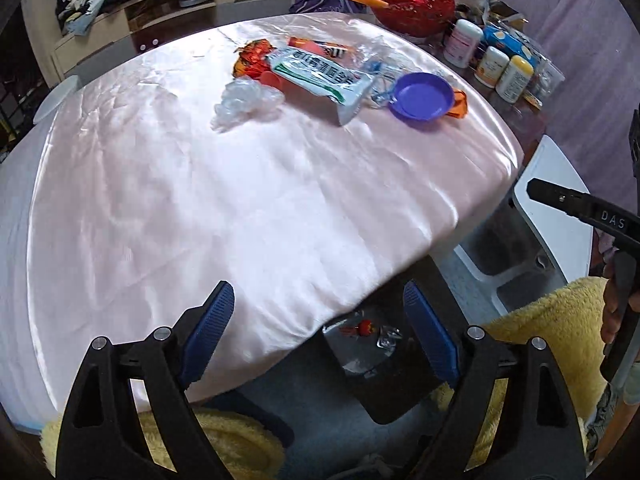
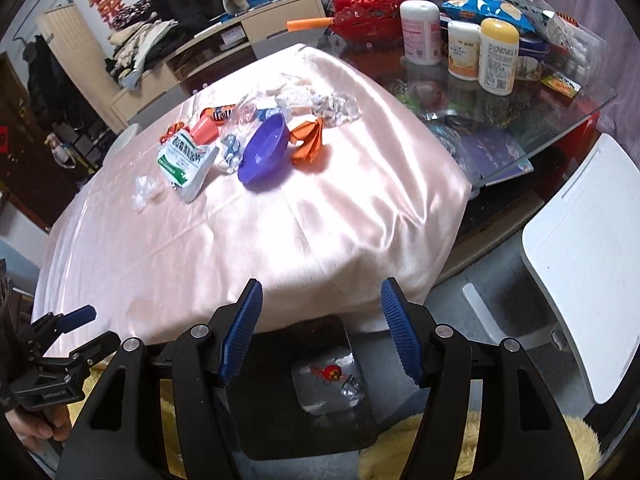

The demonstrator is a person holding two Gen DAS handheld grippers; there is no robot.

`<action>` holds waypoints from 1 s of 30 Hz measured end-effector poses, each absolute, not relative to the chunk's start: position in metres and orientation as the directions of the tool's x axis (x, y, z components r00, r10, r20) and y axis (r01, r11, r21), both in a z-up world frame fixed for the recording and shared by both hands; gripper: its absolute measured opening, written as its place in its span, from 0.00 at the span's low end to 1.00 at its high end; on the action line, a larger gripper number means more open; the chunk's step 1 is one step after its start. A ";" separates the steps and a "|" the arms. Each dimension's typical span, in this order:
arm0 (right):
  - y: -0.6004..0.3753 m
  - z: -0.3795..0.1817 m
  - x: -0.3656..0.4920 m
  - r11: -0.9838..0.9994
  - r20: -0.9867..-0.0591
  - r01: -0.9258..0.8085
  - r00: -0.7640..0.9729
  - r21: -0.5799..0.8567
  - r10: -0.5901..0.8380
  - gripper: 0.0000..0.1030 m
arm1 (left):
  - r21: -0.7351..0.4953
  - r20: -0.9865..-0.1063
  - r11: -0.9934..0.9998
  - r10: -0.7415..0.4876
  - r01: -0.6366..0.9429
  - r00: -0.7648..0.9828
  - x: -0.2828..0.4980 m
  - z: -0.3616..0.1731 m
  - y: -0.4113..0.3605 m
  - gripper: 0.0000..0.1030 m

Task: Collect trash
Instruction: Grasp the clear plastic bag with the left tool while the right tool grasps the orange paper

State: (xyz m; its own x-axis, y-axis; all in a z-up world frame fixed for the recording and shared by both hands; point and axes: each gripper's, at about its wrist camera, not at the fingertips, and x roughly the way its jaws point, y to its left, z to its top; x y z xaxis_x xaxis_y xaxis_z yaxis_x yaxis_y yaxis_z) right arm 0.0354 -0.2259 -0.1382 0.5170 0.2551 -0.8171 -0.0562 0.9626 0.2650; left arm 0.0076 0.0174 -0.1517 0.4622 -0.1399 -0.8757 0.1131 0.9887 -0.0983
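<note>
Trash (image 1: 304, 76) sits in a clump at the far side of the bench (image 1: 200, 208), straight ahead of both hand-held grippers, left (image 1: 320, 336) and right (image 2: 320, 336), both released and empty over the bin (image 2: 320, 384). Neither looks clearly nearer. White packet's (image 2: 185, 160) long axis runs diagonally; its green print isn't readable.

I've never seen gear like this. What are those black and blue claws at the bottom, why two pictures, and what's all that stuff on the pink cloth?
Each claw is a hand-held two-finger gripper carried by a person, with a camera looking along its fingers. One picture comes from the left gripper, the other from the right gripper. Both are open and hold nothing. Below them is a dark bin with a few scraps inside. On the pink cloth lie wrappers: a white and green packet, crumpled clear plastic, an orange wrapper and a purple dish.
</note>
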 end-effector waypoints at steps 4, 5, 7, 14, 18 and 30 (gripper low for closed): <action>-0.224 -0.131 0.058 0.965 -0.808 -0.058 0.535 0.254 0.245 0.61 | -0.071 -0.867 0.994 -0.101 0.080 0.488 0.027 -0.147 0.030 0.80; -0.223 -0.130 0.063 0.966 -0.807 -0.058 0.538 0.253 0.244 0.61 | -0.065 -0.864 0.995 -0.093 0.074 0.494 0.031 -0.144 0.035 0.80; -0.224 -0.130 0.071 0.967 -0.805 -0.055 0.543 0.250 0.239 0.61 | -0.056 -0.858 0.996 -0.080 0.063 0.507 0.044 -0.139 0.041 0.80; -0.225 -0.132 0.106 0.969 -0.798 -0.052 0.558 0.243 0.230 0.59 | -0.050 -0.848 0.998 -0.056 0.025 0.527 0.089 -0.136 0.051 0.79; -0.225 -0.135 0.126 0.961 -0.787 -0.045 0.564 0.272 0.249 0.43 | -0.044 -0.848 0.999 -0.049 0.023 0.528 0.112 -0.139 0.051 0.79; -0.216 -0.154 0.163 0.949 -0.798 -0.057 0.526 0.311 0.293 0.40 | -0.047 -0.860 0.999 -0.040 -0.001 0.509 0.167 -0.154 0.054 0.73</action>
